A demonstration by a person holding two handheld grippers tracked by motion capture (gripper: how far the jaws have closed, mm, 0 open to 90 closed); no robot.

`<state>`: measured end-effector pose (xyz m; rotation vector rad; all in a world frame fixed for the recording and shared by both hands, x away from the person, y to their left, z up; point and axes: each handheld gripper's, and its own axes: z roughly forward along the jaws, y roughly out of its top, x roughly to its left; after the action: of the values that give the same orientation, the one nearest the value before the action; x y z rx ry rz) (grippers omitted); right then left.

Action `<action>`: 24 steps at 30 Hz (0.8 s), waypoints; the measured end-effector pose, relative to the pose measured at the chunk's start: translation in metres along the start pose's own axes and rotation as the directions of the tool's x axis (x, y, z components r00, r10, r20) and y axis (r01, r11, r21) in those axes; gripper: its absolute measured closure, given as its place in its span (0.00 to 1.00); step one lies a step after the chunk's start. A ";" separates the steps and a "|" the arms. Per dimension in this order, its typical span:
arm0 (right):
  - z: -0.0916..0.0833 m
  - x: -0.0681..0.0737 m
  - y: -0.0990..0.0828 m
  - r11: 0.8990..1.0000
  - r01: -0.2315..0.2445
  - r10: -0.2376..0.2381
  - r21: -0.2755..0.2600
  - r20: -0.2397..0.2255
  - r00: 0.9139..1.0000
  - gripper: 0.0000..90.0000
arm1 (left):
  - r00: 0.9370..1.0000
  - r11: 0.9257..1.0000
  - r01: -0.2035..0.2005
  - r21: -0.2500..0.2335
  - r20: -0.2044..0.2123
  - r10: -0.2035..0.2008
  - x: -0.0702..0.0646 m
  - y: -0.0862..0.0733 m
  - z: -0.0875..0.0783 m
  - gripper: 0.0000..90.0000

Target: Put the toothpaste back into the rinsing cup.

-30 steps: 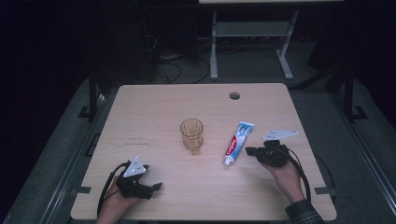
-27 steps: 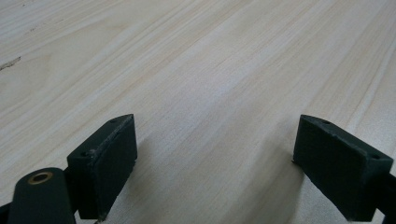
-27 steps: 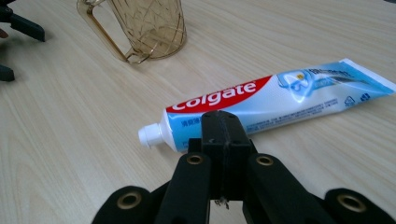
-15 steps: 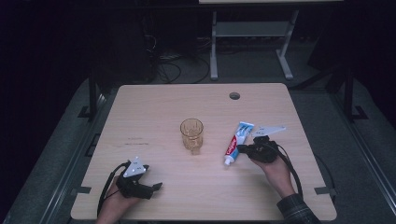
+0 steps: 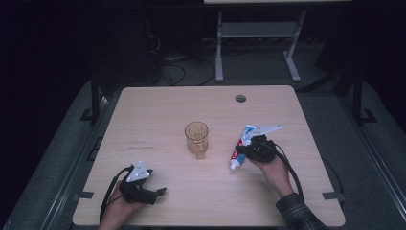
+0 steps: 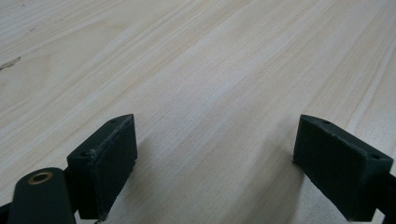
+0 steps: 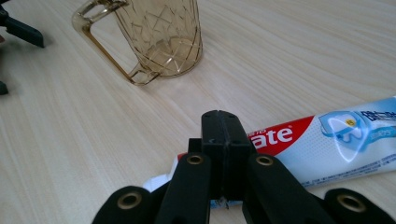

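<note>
On the pale wooden table (image 5: 158, 115), the right gripper (image 5: 250, 150) has moved in from the table's right side over the last second and now sits over the lower, cap end of the red, white and blue toothpaste tube (image 5: 241, 143), which lies flat just right of the amber faceted glass mug (image 5: 197, 139) near the table's middle. In the right gripper view its two black jaws are pressed together in front of the tube (image 7: 327, 144); whether any of the tube is pinched between them cannot be told. The mug (image 7: 159, 37) stands upright beyond the tube, apart from it, handle toward the camera. The left gripper (image 5: 149, 190) has stayed near the table's front left edge, its jaws spread wide over bare wood (image 6: 210, 70) with nothing between them.
</note>
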<state>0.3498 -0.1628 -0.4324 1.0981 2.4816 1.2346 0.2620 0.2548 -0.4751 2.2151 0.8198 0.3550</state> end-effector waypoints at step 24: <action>0.025 0.002 0.002 0.998 0.018 -0.018 0.059 0.006 1.000 1.00 | 1.000 1.000 -0.003 0.000 0.001 0.003 0.000 0.000 0.000 0.14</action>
<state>0.3603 -0.1447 -0.4471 1.0894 2.5325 1.1578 0.2620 0.2548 -0.4751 2.2169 0.8162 0.3549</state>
